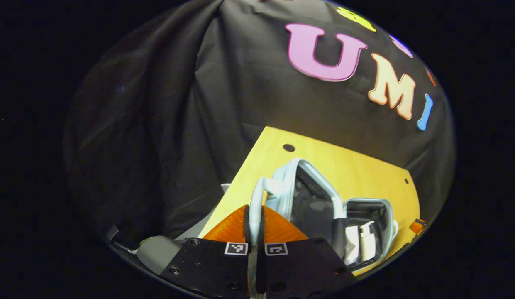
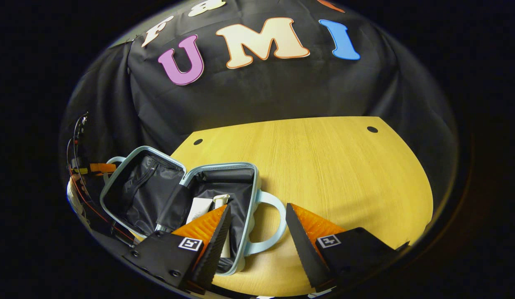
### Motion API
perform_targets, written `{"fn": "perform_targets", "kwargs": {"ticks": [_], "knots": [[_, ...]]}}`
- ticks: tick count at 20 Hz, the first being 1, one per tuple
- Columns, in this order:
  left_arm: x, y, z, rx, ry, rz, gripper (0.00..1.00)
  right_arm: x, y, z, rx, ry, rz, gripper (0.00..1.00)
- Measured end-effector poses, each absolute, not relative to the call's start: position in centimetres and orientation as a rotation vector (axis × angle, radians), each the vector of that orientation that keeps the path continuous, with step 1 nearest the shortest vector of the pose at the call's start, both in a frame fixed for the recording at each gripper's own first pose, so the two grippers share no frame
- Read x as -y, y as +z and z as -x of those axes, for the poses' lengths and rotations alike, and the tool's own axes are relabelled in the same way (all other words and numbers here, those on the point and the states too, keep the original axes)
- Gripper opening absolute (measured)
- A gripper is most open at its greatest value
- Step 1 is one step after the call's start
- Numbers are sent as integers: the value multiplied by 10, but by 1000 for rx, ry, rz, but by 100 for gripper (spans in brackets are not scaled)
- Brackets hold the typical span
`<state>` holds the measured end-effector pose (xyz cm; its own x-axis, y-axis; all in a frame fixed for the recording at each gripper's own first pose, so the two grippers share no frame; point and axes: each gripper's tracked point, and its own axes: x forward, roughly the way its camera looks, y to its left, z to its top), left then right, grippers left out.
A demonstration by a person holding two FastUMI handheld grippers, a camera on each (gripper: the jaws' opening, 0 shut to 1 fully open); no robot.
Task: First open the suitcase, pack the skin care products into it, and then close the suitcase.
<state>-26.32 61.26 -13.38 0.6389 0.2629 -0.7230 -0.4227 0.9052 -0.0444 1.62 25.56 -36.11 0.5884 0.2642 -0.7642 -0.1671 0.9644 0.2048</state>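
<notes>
So the left gripper (image 1: 254,226) is clamped tight on the pale blue handle (image 1: 257,199) at the lid side of the suitcase (image 1: 323,199), both fingers pinching it, with the lid (image 1: 301,187) lifted up at an angle. The right gripper (image 2: 257,226) hangs just over the near edge of the case with its fingers spread wide, gripping nothing, the other handle (image 2: 269,224) sitting between them. Count: 1 suitcase, lying open on the yellow wooden table (image 2: 323,166), 2 handles, and 2 white skin care products (image 2: 199,207) side by side in its black-lined base. Black cloth wall behind.
</notes>
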Motion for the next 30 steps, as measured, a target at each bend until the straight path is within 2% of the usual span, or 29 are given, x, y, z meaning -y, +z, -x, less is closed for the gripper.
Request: {"fn": "perform_targets", "kwargs": {"ticks": [10, 12, 13, 14, 16, 17, 19, 20, 21, 27, 28, 29, 30], "knots": [[-463, -52, 214, -634, 201, 281, 0, -172, -336, -11, -862, 237, -154, 84], [-425, -44, 202, -607, 133, 332, 0, -155, -329, -12, -846, 225, -162, 84], [-409, -44, 197, -610, 103, 343, 0, -147, -324, -13, -833, 220, -167, 79], [-390, -47, 192, -619, 68, 349, 0, -141, -319, -13, -821, 217, -171, 83], [-352, -53, 181, -631, -2, 362, 0, -128, -311, -12, -796, 207, -173, 83], [-332, -53, 174, -621, -36, 380, 0, -119, -306, -12, -785, 203, -175, 79], [-294, -68, 166, -662, -97, 397, 0, -103, -298, -13, -762, 184, -167, 79], [-277, -77, 162, -679, -123, 399, 0, -95, -295, -13, -754, 178, -164, 83], [-259, -88, 161, -697, -149, 399, 0, -88, -294, -11, -746, 170, -160, 78], [-183, -159, 162, -822, -250, 419, 0, -36, -290, 0, -744, 86, -143, 78], [-173, -173, 161, -844, -258, 420, 0, -28, -290, 3, -747, 71, -140, 83], [-166, -187, 164, -872, -267, 415, 0, -20, -289, 5, -748, 56, -136, 83], [-158, -200, 170, -896, -272, 411, 0, -13, -288, 9, -748, 42, -131, 78]]}}
